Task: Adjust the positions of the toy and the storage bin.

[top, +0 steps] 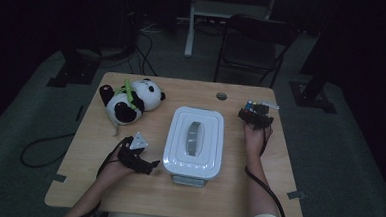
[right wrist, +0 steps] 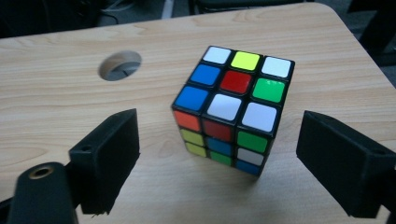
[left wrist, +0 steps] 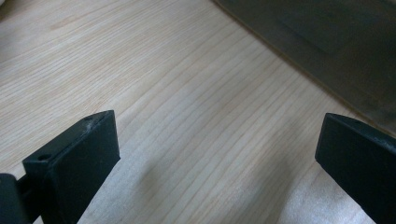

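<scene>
Right gripper (right wrist: 215, 154) approaching Rubik's cube (right wrist: 233, 109), jaws spread wide, gripping nothing. Cube sitting right of white lidded box (top: 194, 141), near table's far right corner. Left gripper (left wrist: 215, 154) resting released over bare tabletop. Next, likely: advancing, straddling cube, closing squarely.

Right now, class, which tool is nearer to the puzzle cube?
The right tool. It sits open just short of the puzzle cube, one jaw toward each side. The left tool rests open across the table, beyond the white lidded box.
</scene>
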`<state>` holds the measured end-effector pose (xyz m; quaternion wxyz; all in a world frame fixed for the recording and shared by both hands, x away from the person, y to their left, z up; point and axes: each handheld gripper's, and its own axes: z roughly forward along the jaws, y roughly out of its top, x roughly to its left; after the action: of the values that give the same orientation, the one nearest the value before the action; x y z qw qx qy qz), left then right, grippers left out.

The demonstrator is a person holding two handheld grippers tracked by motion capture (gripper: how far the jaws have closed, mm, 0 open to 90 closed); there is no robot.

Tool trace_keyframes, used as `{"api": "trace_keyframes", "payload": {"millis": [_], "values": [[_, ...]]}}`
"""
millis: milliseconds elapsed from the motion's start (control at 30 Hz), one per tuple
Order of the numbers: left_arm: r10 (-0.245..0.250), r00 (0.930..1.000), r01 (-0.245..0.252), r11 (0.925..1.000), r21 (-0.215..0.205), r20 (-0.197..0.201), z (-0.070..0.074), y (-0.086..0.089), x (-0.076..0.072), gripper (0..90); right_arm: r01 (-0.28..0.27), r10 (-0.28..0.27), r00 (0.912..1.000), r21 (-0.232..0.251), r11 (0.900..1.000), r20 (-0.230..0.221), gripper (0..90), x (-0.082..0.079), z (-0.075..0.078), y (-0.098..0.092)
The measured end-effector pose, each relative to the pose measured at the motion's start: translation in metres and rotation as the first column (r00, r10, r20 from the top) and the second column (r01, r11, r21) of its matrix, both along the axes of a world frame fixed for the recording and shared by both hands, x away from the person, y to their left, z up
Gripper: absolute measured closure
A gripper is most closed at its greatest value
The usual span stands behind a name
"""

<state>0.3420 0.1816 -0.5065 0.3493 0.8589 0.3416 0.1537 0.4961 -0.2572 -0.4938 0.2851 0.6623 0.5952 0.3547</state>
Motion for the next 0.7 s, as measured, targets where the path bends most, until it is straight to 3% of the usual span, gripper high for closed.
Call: {"api": "trace_keyframes", "payload": {"millis": [33,100,200,367,433,700], "values": [[-0.032,0.9980,0.033,0.9993,-0.014,0.055,-0.001,-0.001,-0.002,0.4,0.019,-0.020,0.9997,-0.009,1.000,-0.017,14.2,0.006,-0.003,0.000],[-0.034,0.9973,0.036,0.9991,-0.023,0.065,-0.001,-0.001,-0.002,0.4,0.029,-0.029,0.9992,-0.010,1.000,-0.028,14.6,0.010,-0.006,-0.001],[-0.039,0.9971,0.040,0.9990,-0.021,0.066,-0.002,0.000,-0.002,0.5,0.037,-0.038,0.9985,-0.018,0.999,-0.039,19.7,0.015,-0.009,-0.002],[-0.045,0.9986,0.045,0.9989,-0.008,0.028,-0.003,0.000,-0.002,0.5,0.023,-0.025,0.9984,-0.043,0.999,-0.051,26.3,0.019,-0.011,-0.002],[-0.030,0.9995,0.030,0.9995,-0.007,0.011,-0.003,0.001,-0.001,0.5,0.021,-0.024,0.9983,-0.057,0.998,-0.054,33.1,0.019,-0.011,-0.002],[-0.014,0.9998,0.014,0.9998,-0.010,0.012,-0.001,0.002,-0.002,0.5,0.020,-0.025,0.9982,-0.081,0.996,-0.055,34.2,0.013,-0.010,-0.001]]}}
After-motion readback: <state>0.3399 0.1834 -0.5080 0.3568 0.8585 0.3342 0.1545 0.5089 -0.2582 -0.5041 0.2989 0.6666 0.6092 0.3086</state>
